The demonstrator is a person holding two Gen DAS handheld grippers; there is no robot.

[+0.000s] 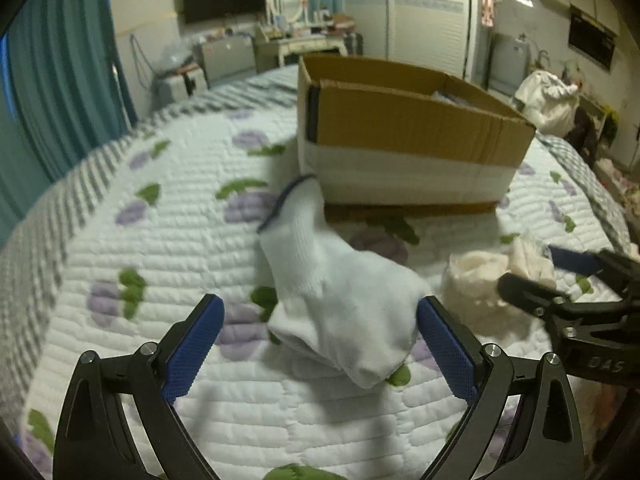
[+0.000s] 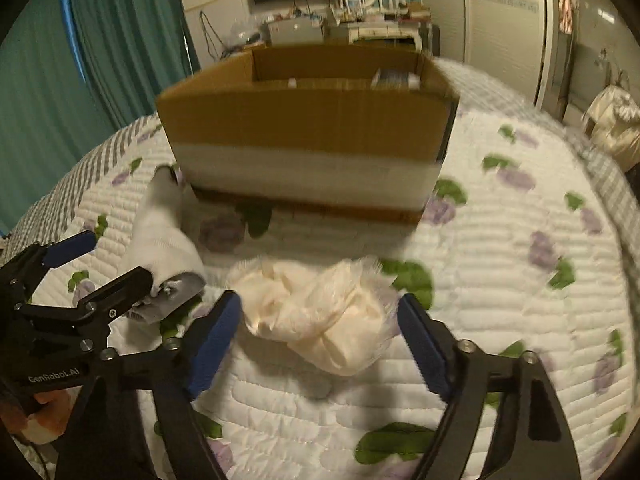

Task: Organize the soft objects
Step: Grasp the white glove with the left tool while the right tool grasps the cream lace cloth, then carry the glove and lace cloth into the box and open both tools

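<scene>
A white sock with a dark blue cuff (image 1: pixel 340 296) lies on the quilted bed, its toe end between my left gripper's (image 1: pixel 320 340) open blue-padded fingers. The sock also shows in the right wrist view (image 2: pixel 160 236), with the left gripper (image 2: pixel 100 264) over it. A cream fluffy cloth bundle (image 2: pixel 320 316) lies between the open fingers of my right gripper (image 2: pixel 320 340). It also shows in the left wrist view (image 1: pixel 484 284), where the right gripper (image 1: pixel 560 276) reaches in from the right. An open cardboard box (image 1: pixel 408 132) stands just behind both items.
The bed has a white quilt with purple flowers and green leaves (image 2: pixel 520 280). Teal curtains (image 1: pixel 60 80) hang at the left. A dresser with a mirror (image 1: pixel 296 28) and a wardrobe stand beyond the bed. Some items lie inside the box (image 2: pixel 396 78).
</scene>
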